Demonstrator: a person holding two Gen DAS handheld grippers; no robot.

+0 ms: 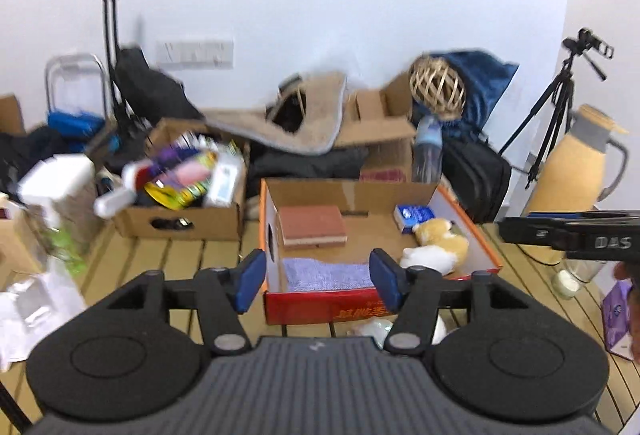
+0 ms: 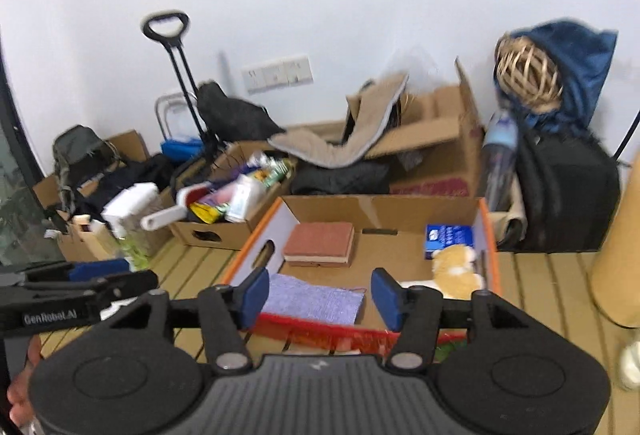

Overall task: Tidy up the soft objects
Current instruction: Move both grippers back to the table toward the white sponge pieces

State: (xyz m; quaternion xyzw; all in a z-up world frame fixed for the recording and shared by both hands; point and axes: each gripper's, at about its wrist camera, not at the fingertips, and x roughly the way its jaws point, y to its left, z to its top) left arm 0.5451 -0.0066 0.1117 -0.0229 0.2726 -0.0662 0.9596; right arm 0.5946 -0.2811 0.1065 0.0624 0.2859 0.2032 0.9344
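A shallow cardboard box (image 1: 340, 309) (image 2: 490, 235) with a red front stands on the slatted wooden table. Inside it a lilac cloth (image 1: 328, 275) (image 2: 316, 299) lies flat at the front left. A brown sponge (image 1: 312, 227) (image 2: 320, 243) sits behind it. An orange-and-white plush toy (image 1: 436, 245) (image 2: 456, 271) lies at the right, by a blue packet (image 1: 414, 217) (image 2: 448, 239). My left gripper (image 1: 318, 277) hovers open over the box's front edge with nothing between its blue pads. My right gripper (image 2: 320, 295) is beside it, open and empty too.
A cardboard box of mixed packets (image 1: 180, 195) stands left of the task box. Behind are more boxes, a beige mat (image 1: 312, 123), a wicker ball (image 1: 438, 89), black bags and a water bottle (image 1: 428, 151). A tan jug (image 1: 576, 163), a tripod (image 1: 560, 107) and a purple tissue box (image 1: 618, 315) are at the right.
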